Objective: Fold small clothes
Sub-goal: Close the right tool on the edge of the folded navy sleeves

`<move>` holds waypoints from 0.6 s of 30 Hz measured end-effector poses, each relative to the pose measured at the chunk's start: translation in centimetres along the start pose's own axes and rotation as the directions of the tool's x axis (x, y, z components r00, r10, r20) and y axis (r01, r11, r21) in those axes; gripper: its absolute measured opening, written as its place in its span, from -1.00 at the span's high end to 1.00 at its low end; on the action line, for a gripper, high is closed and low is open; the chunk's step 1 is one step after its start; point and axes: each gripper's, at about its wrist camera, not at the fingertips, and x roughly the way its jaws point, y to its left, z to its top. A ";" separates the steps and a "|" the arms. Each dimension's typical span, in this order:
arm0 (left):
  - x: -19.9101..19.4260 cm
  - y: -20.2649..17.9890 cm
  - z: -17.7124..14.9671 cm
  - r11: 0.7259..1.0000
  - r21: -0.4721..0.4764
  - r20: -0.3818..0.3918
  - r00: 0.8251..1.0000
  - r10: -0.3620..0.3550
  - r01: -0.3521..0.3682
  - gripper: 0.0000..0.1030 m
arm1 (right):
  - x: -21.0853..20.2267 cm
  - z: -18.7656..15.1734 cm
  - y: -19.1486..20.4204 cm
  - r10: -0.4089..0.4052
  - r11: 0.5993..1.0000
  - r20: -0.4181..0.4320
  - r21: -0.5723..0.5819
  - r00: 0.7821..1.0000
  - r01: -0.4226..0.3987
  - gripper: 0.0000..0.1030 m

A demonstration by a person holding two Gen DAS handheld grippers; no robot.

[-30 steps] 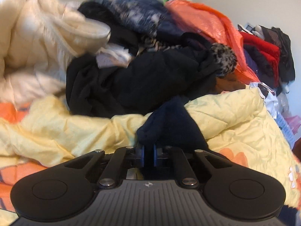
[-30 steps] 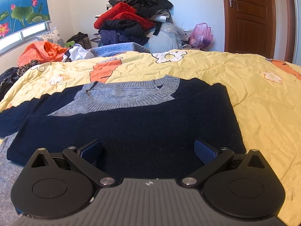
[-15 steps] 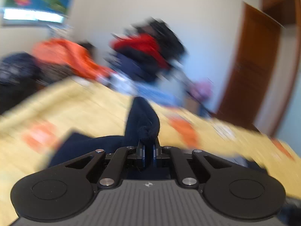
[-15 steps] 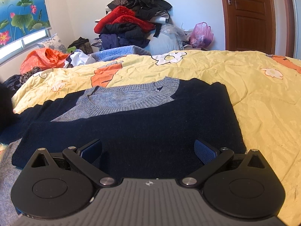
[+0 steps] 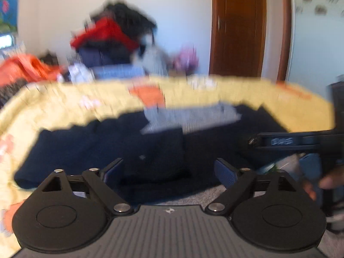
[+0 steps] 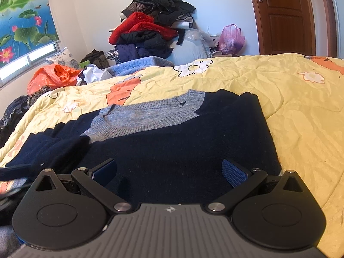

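A navy sweater (image 6: 182,146) with a grey ribbed collar (image 6: 150,116) lies flat on the yellow quilt (image 6: 301,118). Its left sleeve (image 6: 49,150) is laid inward over the body. In the blurred left wrist view my left gripper (image 5: 168,167) hovers low over the sweater (image 5: 86,146). Its jaws are opening, and the sleeve end (image 5: 154,150) lies loose between and ahead of them, with no pad on it. My right gripper (image 6: 169,169) stands open over the sweater's near hem, nothing pinched.
A heap of red and black clothes (image 6: 150,28) rises against the far wall. Beside it are a pink bag (image 6: 231,37) and a wooden door (image 6: 286,15). An orange bag (image 6: 51,77) and a blue knit (image 6: 139,64) sit at the bed's far left edge.
My left gripper swung away from the clothes heap, carrying the navy sleeve over the sweater, then opened and let it go. The sleeve now lies across the sweater's left side. The right gripper stayed put.
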 end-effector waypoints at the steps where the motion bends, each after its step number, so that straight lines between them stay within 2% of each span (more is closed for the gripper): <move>1: -1.1 0.2 -0.5 1.000 0.001 0.022 1.000 -0.004 0.004 -0.78 | 0.0 0.0 0.0 0.001 1.000 0.000 0.001 1.000 -0.001 -1.00; 4: -2.9 1.0 -1.4 0.999 -0.053 -0.001 1.000 0.010 -0.010 -0.78 | 0.0 0.2 0.3 -0.003 1.000 -0.008 -0.016 1.000 0.003 -1.00; 6: -3.7 1.7 -2.4 0.995 -0.100 -0.015 1.000 -0.008 0.006 -0.78 | -0.5 1.0 1.3 0.011 1.000 -0.021 0.008 1.000 -0.011 -0.88; 8: -3.7 2.2 -3.3 0.991 -0.132 -0.039 0.999 -0.023 0.018 -0.77 | -1.4 2.0 3.0 0.114 0.992 -0.012 0.059 0.993 -0.113 -0.88; 10: -3.4 2.5 -3.9 0.988 -0.155 -0.071 0.997 -0.021 0.010 -0.78 | -1.0 2.7 5.6 0.230 0.972 -0.060 0.065 0.971 -0.226 -0.81; 13: -2.9 3.2 -4.0 0.978 -0.207 -0.086 0.996 -0.022 0.004 -0.78 | 1.6 3.0 8.6 0.330 0.941 -0.202 0.148 0.922 -0.304 -0.48; 14: -2.9 3.3 -4.1 0.977 -0.215 -0.087 0.996 -0.022 0.003 -0.78 | 2.7 2.9 9.2 0.341 0.935 -0.249 0.186 0.907 -0.301 -0.27; 15: -2.7 3.4 -4.2 0.976 -0.218 -0.098 0.995 -0.024 0.002 -0.78 | 3.8 2.7 9.7 0.320 0.942 -0.287 0.200 0.903 -0.270 -0.10; 17: -2.6 3.6 -4.2 0.974 -0.225 -0.112 0.993 -0.024 -0.002 -0.78 | 4.3 2.6 10.7 0.275 0.956 -0.282 0.177 0.919 -0.232 -0.05; 18: -2.7 3.7 -4.3 0.972 -0.235 -0.106 0.994 -0.023 -0.002 -0.78 | 4.3 2.7 11.1 0.278 0.955 -0.284 0.181 0.917 -0.234 -0.06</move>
